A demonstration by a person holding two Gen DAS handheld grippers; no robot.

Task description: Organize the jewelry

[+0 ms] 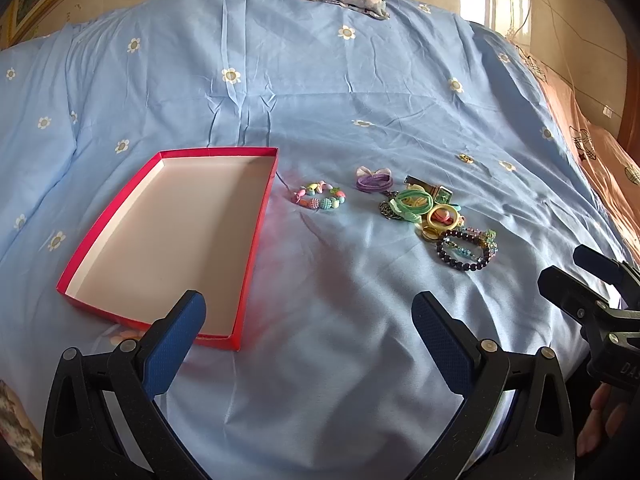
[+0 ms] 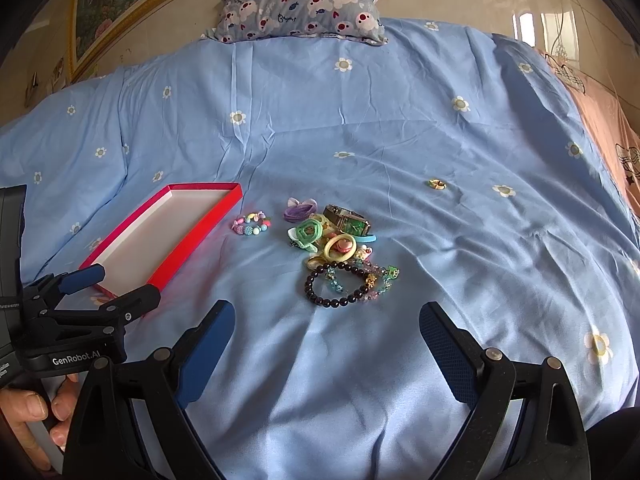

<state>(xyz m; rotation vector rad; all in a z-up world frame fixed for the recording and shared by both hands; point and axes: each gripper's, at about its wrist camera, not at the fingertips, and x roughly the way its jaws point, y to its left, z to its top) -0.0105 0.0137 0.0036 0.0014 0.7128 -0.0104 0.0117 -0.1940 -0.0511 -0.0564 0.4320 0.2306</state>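
A shallow red box (image 1: 256,240) with a white inside lies empty on the blue bedsheet; it also shows in the right wrist view (image 2: 200,236). A pastel bead bracelet (image 1: 320,197) (image 2: 252,225) lies just right of it. Further right is a pile of jewelry: purple hair tie (image 1: 374,180) (image 2: 299,210), green-faced watch (image 1: 434,191) (image 2: 348,220), green band (image 1: 412,202), yellow ring (image 2: 340,249), dark bead bracelet (image 1: 466,250) (image 2: 344,284). A small ring (image 1: 465,158) (image 2: 437,184) lies apart. My left gripper (image 1: 308,320) is open and empty near the box's front corner. My right gripper (image 2: 326,328) is open and empty, just short of the dark bracelet.
A patterned pillow (image 2: 300,4) lies at the head of the bed. A pink blanket (image 1: 600,152) runs along the right edge. A framed picture (image 2: 120,12) hangs on the wall at back left. The left gripper (image 2: 102,282) shows in the right wrist view at left.
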